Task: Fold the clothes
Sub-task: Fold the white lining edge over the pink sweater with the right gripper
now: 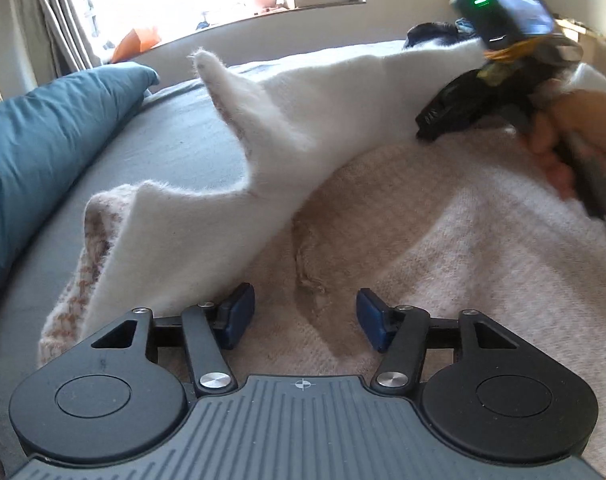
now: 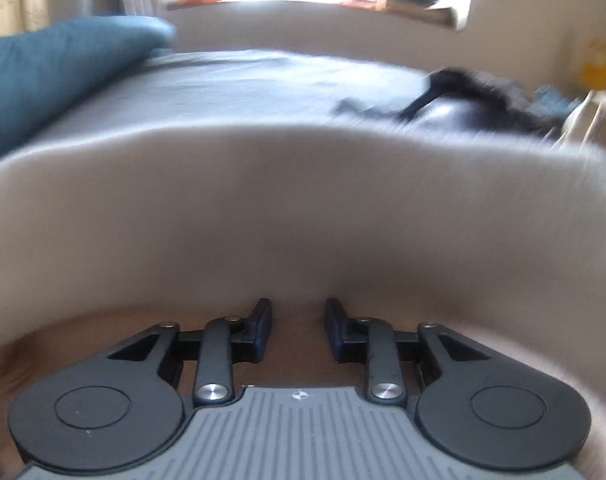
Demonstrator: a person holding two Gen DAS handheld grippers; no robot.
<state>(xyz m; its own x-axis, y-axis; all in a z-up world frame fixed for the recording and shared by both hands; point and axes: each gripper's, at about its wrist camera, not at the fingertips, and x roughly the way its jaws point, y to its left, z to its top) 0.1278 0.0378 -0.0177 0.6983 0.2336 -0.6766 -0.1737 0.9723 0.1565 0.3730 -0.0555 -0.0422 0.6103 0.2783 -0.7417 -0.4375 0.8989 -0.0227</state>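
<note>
A fluffy white sweater [image 1: 303,120] lies on a grey bed [image 1: 175,140]. One layer is lifted into a long fold that rises from near my left fingers toward the upper right, and a sleeve tip [image 1: 207,64] sticks up. My left gripper [image 1: 305,316] is open over the flat cream part [image 1: 463,240], with nothing between its pads. A hand [image 1: 575,128] holds the blurred right tool there. In the right wrist view my right gripper [image 2: 298,326] has its jaws close together at the lower edge of the raised sweater fold [image 2: 303,200], pinching it.
A teal pillow [image 1: 43,140] [image 2: 63,60] lies along the left side of the bed. Dark clothes [image 2: 483,96] [image 1: 435,32] are piled at the far right. Bare grey sheet [image 2: 243,80] stretches beyond the sweater to a bright window sill [image 1: 223,20].
</note>
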